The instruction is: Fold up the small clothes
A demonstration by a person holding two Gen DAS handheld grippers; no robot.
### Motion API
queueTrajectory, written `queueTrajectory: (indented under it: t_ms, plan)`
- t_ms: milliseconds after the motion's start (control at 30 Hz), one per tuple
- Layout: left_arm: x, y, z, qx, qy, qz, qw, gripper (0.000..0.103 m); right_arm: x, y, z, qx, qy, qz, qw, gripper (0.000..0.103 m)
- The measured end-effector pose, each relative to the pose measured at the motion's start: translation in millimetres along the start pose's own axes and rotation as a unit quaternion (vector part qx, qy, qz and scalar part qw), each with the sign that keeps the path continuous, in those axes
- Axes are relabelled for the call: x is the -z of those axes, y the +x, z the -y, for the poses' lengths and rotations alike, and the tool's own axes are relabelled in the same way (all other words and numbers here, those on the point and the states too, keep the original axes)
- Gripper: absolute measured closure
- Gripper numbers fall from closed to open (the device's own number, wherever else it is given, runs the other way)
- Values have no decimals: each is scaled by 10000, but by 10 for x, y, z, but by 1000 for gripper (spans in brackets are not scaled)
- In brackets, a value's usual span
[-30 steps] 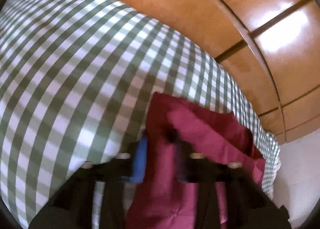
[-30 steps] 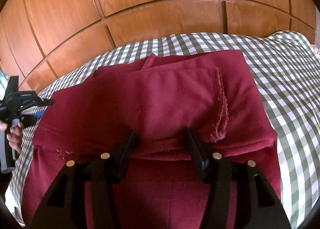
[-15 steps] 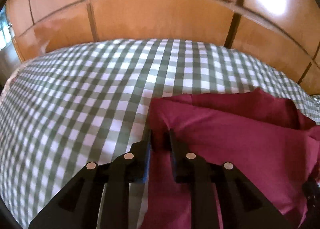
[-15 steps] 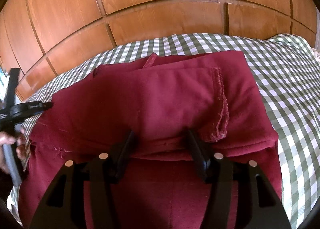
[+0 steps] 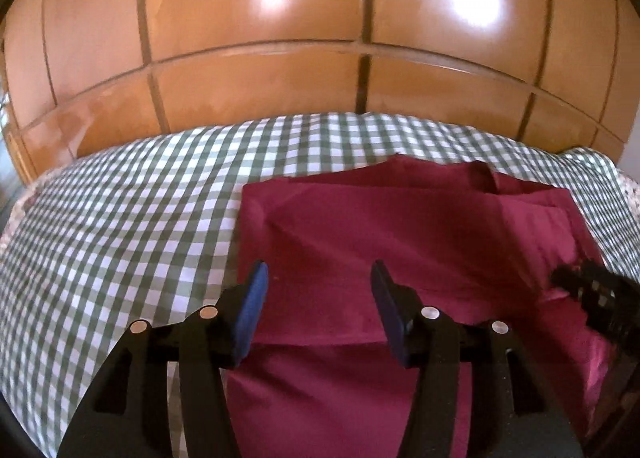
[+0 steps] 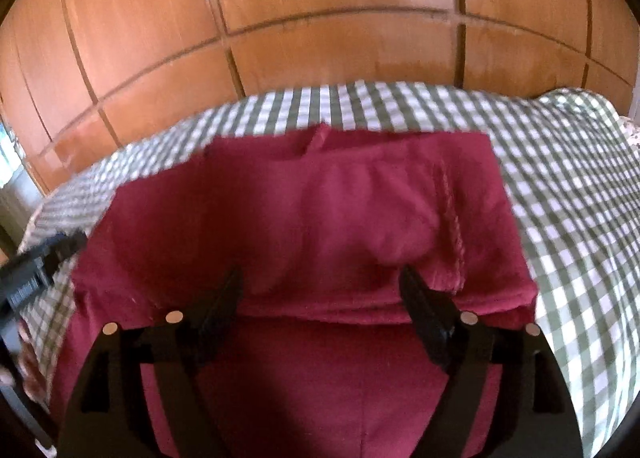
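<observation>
A dark red garment (image 5: 400, 225) lies folded on the green-and-white checked bedspread (image 5: 120, 217). My left gripper (image 5: 319, 272), with blue pads, hovers over the garment's left part. Its jaws are opening, and the cloth lies flat below them with nothing pinched. In the right wrist view the same garment (image 6: 320, 197) shows a folded flap with a frayed hem on its right side. My right gripper (image 6: 321, 276) stands over the flap's near edge. Its jaws are opening wide, and the pads are clear of the cloth. Each gripper shows at the edge of the other's view.
A glossy wooden panelled wall (image 5: 280, 37) rises right behind the bed. Checked bedspread (image 6: 580, 197) spreads to the right of the garment and, in the left wrist view, to its left. The bed's left edge (image 6: 36, 217) drops off beside the left gripper.
My left gripper let go of the garment's edge, swung across, rolled level and opened. My right gripper opened wider and lifted slightly off the fold.
</observation>
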State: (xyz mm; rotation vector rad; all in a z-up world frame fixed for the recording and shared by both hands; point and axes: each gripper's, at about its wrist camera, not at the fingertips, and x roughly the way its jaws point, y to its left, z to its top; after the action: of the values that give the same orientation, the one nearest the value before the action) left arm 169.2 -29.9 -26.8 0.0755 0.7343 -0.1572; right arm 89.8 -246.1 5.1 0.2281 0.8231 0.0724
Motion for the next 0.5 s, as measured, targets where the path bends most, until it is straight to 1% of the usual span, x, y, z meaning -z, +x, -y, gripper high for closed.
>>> queueTrajectory:
  t_ms: [100,200,267,400,433,500]
  plan:
    - [-4,-16,37,35,48,16,10000,51,-136,-44,49,-10,138,91,9999,24]
    - [10,20,41,48,50,-24,10000,51,-238,23,124,183,135,73,9997,24]
    - [26,61,36,27,65,-69,10000,51,-263,107,219,301,221,-18,9993,24]
    - [80,168,28,2,75,-204,9998,51,-181,298,432,507,473,-307,9971,27]
    - [102,214,24,-7,73,-269,9996,51,-127,363,490,484,519,-356,9968,27]
    - [142,275,20,-17,66,-359,9993,51,-59,378,475,537,393,-188,9976,27]
